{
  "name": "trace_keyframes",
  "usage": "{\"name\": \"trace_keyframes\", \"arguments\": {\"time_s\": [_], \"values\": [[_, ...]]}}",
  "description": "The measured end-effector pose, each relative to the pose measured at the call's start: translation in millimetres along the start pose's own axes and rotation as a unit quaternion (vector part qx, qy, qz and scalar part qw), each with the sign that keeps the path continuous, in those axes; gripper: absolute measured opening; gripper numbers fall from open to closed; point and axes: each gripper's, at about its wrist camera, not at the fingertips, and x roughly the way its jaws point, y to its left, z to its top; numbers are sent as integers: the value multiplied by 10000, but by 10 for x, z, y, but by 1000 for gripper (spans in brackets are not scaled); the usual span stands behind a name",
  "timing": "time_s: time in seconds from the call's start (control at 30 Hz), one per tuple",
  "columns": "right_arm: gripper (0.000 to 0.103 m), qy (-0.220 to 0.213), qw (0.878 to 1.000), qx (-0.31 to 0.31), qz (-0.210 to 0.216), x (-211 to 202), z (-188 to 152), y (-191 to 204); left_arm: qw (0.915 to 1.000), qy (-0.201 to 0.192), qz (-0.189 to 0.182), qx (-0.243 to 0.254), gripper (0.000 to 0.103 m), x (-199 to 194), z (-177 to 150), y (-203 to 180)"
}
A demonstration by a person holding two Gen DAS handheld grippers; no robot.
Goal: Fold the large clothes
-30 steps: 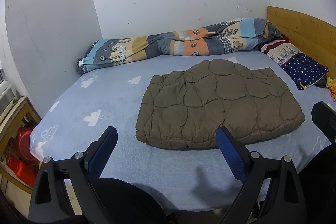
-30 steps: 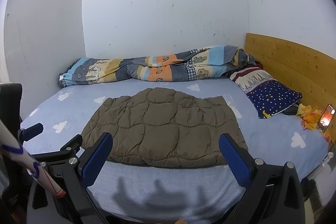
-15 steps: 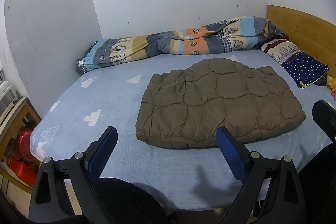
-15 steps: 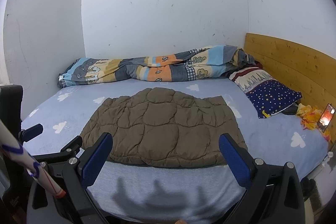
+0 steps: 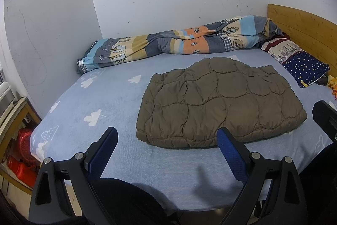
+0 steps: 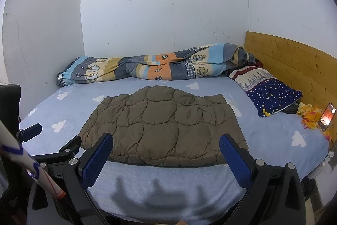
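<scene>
Nearest the cameras, both tools hang off the near edge of the bed: the left gripper and the right gripper each stand with jaws spread wide, nothing between the blue pads.

Just beyond them, on the pale blue cloud-print sheet, lies the brown quilted jacket — already doubled into a rough rectangle, its thick hem towards the person. It looks puffy and light, soft enough to sag when lifted and springy enough to puff back open, with a smooth shell that may slip; I would pinch deep at the two near corners, where the layers bunch and give the pads something to bite.

Around it the sheet is bare, so nothing blocks a fold away from the person. Further right sit a star-print pillow, a crumpled yellow cloth and a lit phone — well apart, though a wide swing could reach them. Along the far wall runs a rolled patchwork duvet, with the wooden headboard at the right.
</scene>
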Motion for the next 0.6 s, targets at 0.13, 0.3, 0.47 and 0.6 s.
{"name": "trace_keyframes", "arguments": {"time_s": [0.13, 0.3, 0.47, 0.6], "values": [[103, 0, 10000, 0, 4, 0, 0, -6, 10000, 6, -4, 1, 94, 3, -1, 3], [103, 17, 10000, 10, -7, 9, -6, -13, 10000, 7, -10, 6, 94, 3, -6, 2], [103, 22, 10000, 20, -20, 18, 1, -4, 10000, 13, -14, 2, 94, 5, -9, 0], [103, 24, 10000, 26, -26, 15, -3, -6, 10000, 10, -21, 5, 94, 6, -9, 0]]}}
